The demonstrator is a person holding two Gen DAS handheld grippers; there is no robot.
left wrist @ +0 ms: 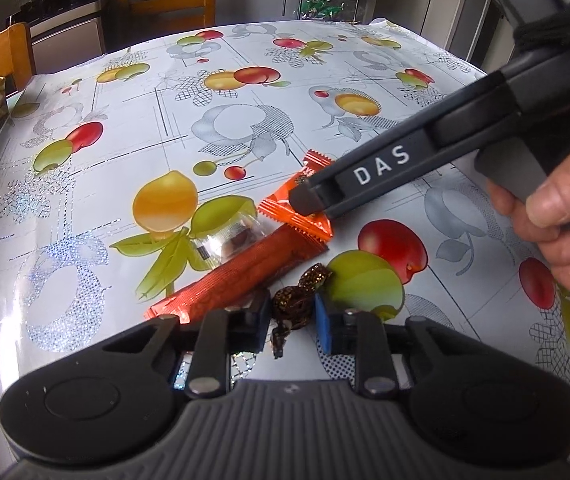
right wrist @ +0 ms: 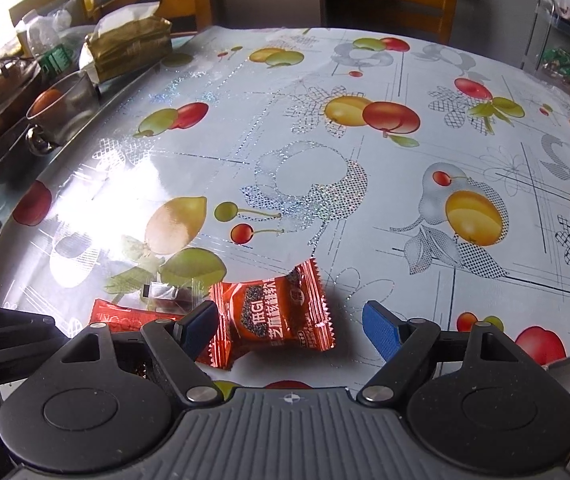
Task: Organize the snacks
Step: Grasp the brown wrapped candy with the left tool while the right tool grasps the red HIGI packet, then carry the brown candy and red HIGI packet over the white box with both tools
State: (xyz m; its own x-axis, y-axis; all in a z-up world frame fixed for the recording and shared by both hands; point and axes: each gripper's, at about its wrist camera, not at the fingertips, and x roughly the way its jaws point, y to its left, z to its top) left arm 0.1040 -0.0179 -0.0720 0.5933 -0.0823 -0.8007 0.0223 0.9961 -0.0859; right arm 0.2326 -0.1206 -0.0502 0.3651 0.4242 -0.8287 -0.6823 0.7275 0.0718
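Covering the table, the fruit-print cloth is slick, so wrappers may skid when nudged. Near its front edge the snacks lie bunched: a long red stick pack, touching it an orange sachet, a clear-wrapped sweet just beside, and a small dark glittery candy. The right gripper straddles the sachet with jaws wide, pads not touching; it should drop squarely before squeezing. The left gripper has its jaws drawn in close around the dark candy; whether the pads actually press it I cannot tell, so confirm grip before lifting.
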